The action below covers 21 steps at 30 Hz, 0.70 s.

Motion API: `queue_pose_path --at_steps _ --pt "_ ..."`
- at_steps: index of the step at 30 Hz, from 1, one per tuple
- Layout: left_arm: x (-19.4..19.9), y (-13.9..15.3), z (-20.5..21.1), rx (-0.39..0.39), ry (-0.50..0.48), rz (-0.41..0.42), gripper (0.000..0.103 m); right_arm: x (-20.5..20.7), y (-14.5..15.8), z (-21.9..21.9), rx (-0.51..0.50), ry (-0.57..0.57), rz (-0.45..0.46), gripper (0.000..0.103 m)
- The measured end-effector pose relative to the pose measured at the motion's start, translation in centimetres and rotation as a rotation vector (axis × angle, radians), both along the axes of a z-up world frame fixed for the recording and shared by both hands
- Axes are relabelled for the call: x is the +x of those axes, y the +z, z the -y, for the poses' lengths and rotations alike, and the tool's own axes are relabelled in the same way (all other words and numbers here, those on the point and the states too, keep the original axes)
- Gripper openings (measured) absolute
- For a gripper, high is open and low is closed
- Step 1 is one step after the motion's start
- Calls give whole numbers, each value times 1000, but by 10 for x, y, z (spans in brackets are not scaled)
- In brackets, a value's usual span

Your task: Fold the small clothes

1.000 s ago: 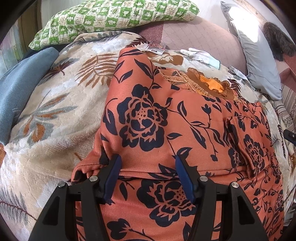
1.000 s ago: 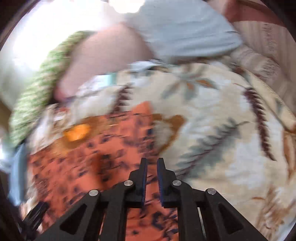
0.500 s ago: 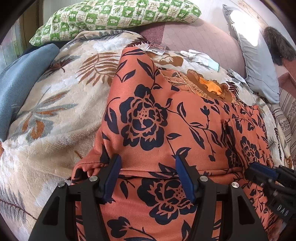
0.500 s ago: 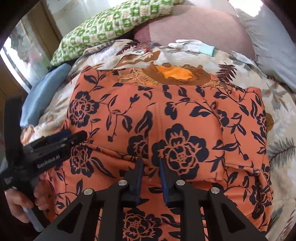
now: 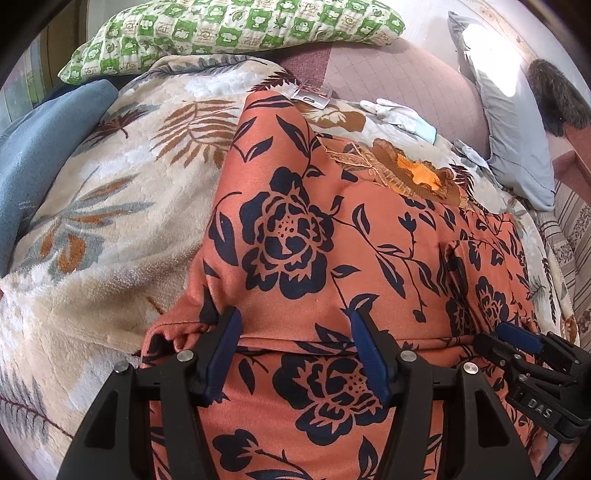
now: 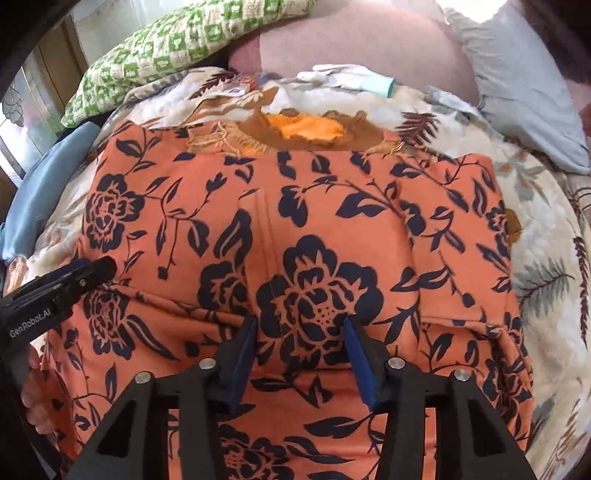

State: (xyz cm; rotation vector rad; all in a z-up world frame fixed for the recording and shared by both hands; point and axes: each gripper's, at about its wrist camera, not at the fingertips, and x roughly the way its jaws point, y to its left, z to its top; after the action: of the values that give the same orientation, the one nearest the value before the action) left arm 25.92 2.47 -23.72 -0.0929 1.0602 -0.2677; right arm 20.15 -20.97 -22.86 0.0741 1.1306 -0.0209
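An orange garment with dark blue flowers [image 5: 295, 236] [image 6: 317, 229] lies spread on a leaf-print blanket [image 5: 110, 221], its brown lace collar [image 6: 303, 129] at the far end. A folded edge of it runs crosswise just past both sets of fingertips. My left gripper [image 5: 293, 321] hovers open over that edge near the garment's left side, with cloth below the blue pads and nothing pinched. My right gripper [image 6: 300, 326] is over the middle of the same edge; its jaws are opening and grip nothing. Each gripper shows in the other's view: the right gripper [image 5: 517, 341], the left gripper [image 6: 88, 271].
A green checked pillow [image 5: 229, 33] and a pink cushion [image 5: 399, 81] lie at the far end. A blue blanket [image 5: 40, 147] is at the left, a grey pillow [image 5: 513, 122] at the right. A white glove [image 5: 399, 114] and a small packet [image 5: 312, 96] lie beyond the collar.
The right gripper swung in from the blanket at the right to the garment's folded edge, and its jaws went from shut to open. The left gripper stayed where it was.
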Motion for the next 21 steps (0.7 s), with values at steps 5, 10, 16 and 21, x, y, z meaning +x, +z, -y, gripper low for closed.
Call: queue_pose_path --at_steps 5,10,16,21 --pt "0 0 1 6 2 2 63 -5 4 -22 -43 66 25 51" --pt "1 -1 3 12 -3 4 63 -4 -5 -18 -95 49 29 36" --pt "1 -2 5 24 -3 6 64 -1 12 25 -31 -26 58 15" --pt "0 -2 9 47 -10 16 66 8 12 90 7 -204 72 15"
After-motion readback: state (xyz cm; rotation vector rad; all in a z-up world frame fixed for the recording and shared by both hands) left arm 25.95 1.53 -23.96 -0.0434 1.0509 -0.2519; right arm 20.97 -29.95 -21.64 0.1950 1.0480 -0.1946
